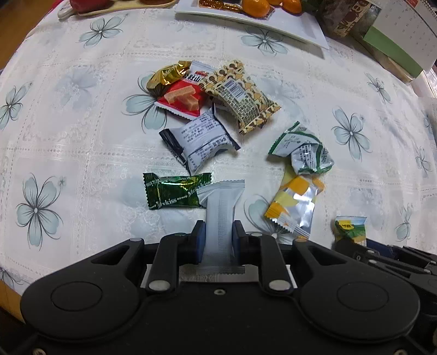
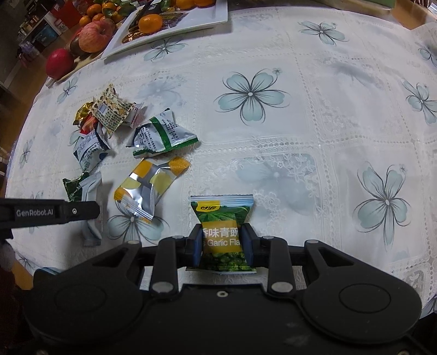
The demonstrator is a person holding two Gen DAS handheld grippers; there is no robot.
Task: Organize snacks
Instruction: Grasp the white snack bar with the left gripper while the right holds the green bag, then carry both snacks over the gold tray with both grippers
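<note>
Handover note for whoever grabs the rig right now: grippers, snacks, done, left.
Left gripper: shut on the silver packet.
Right gripper: shut on the green garlic pea packet.
Loose on the tablecloth: gold candy, red wafer packet, brown patterned packet, white-and-black packet, green Melvkiss candy, green-and-white packet, yellow-and-silver packet.
White tray at the far edge holds oranges.
Done: two packets picked.
Left: place both, then sort the seven loose ones. The destination is not evident.

Gold candy (image 1: 168,75), perhaps half-buried.
</note>
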